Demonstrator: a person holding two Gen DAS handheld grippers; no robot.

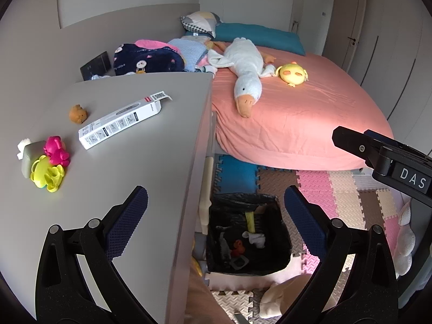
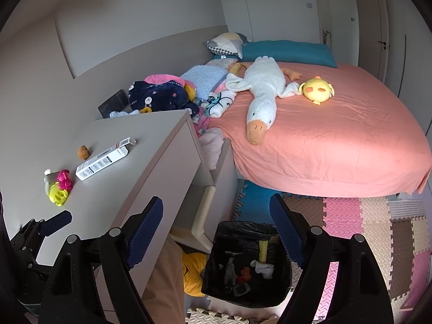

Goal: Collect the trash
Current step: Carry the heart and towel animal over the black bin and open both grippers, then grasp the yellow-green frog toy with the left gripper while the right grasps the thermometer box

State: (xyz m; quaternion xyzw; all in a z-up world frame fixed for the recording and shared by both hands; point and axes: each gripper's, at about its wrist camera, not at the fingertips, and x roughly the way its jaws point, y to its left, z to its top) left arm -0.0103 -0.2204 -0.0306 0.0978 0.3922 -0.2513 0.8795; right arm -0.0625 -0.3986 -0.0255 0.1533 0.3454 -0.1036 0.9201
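**Both grippers open above the bin beside the desk**

The left gripper [image 1: 216,199] hangs with its jaws spread wide and nothing between them; its left finger lies over the desk [image 1: 140,167] edge and its right finger over the bin [image 1: 280,253]. The right gripper [image 2: 216,210] is likewise released and empty, framing the bin [image 2: 213,278] from above.

The bin, lined with a black bag, stands on the floor just beside the desk, between the desk and the bed [image 1: 310,124]. Inside it lie a white crumpled tissue [image 1: 255,239], a yellow strip [image 1: 250,220], a small orange-red item [image 1: 239,247] and some grey pieces.

On the desk, a white box [image 1: 121,120] lies flat with one end flap open, well apart from the bin. Near the box sits a small brown toy [image 1: 78,113]. Farther from the bin along the desk, a pink toy [image 1: 56,151] and a yellow toy [image 1: 47,174] touch each other, with a grey block [image 1: 29,159] and a white tissue scrap [image 1: 23,144] just beside them.

On the bed lie a white goose plush [image 1: 245,73] and a yellow round plush [image 1: 293,73]. Foam mat tiles [image 1: 345,194] cover the floor around the bin.
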